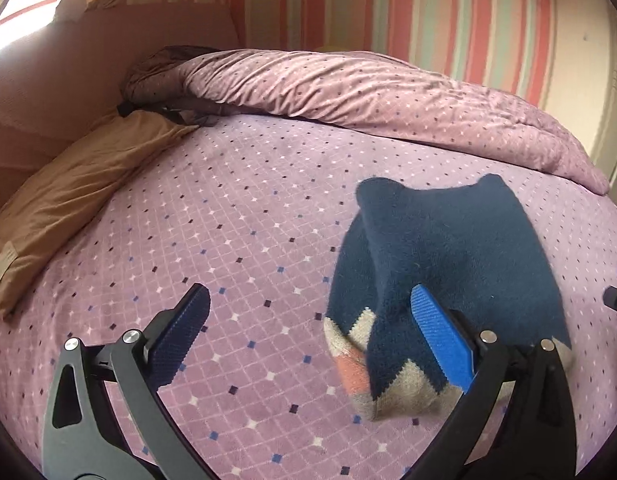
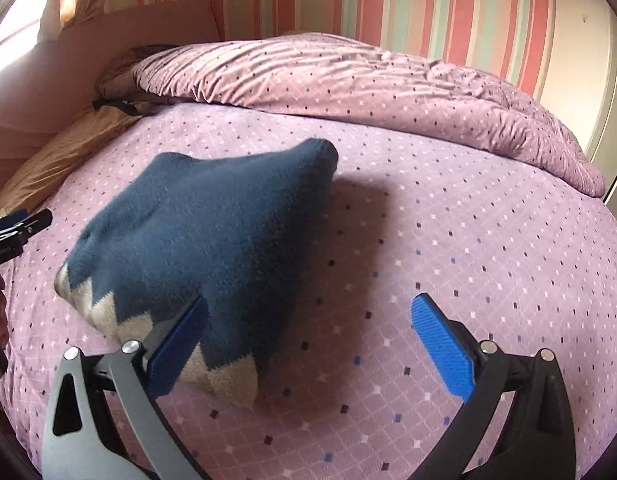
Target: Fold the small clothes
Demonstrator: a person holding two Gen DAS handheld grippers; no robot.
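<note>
The navy knit garment lies folded on the purple bedspread. Your left gripper and right gripper flank it, jaws wide.

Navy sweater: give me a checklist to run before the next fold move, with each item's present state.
1. Left gripper open: ok.
2. Right gripper open: ok.
3. Navy sweater lying flat on the bedsheet: not ok, it looks bunched and blurred.
4. Zigzag hem nearest the grippers: ok.
5. Duvet apart from the sweater: ok.
6. Sleeves located: cannot tell.
</note>
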